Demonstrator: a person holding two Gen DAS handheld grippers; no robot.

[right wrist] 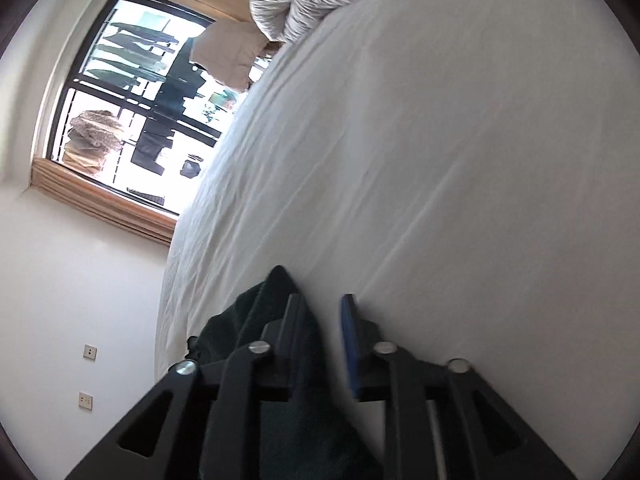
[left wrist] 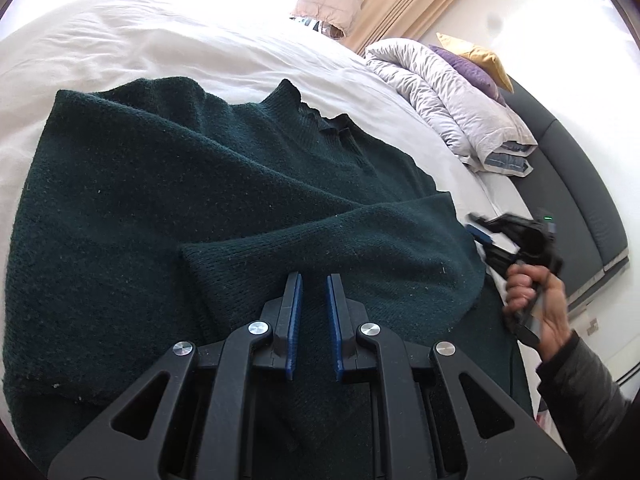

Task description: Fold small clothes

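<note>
- Left gripper (left wrist: 313, 280): jaws drawn nearly together with a narrow gap, nothing between the pads, poised just above the folded sleeve (left wrist: 320, 240).
- Right gripper (right wrist: 322, 304): jaws partly apart, white sheet visible through the gap, no cloth pinched; dark knit lies against the outer side of one finger only. Seen from the left wrist view at the right edge of the garment, held by a hand (left wrist: 536, 300) in a dark padded sleeve, motion-blurred.
- Dark green sweater (left wrist: 180, 200): spread flat on the white bed sheet (left wrist: 120, 52), collar toward the far side, hem near. Right sleeve laid across the body toward the left, cuff ending near the middle.
- Far-left shoulder and sleeve area: rumpled, not clearly folded in.
- Step in hand, as judged: one sleeve fold complete and released; both tools free of cloth.
- Next move, as judged: fresh grip on the opposite sleeve or side edge, carried across the body, then hem lifted toward the collar. Thick knit likely to need a deep pinch through one layer only; shallow bite liable to slip.
- Surroundings: bundled pale duvet (left wrist: 448, 96) and purple and yellow cushions at far right; window (right wrist: 132, 92) beyond the bed.
- Brands, labels, writing: none legible on garment, tools or bedding.
</note>
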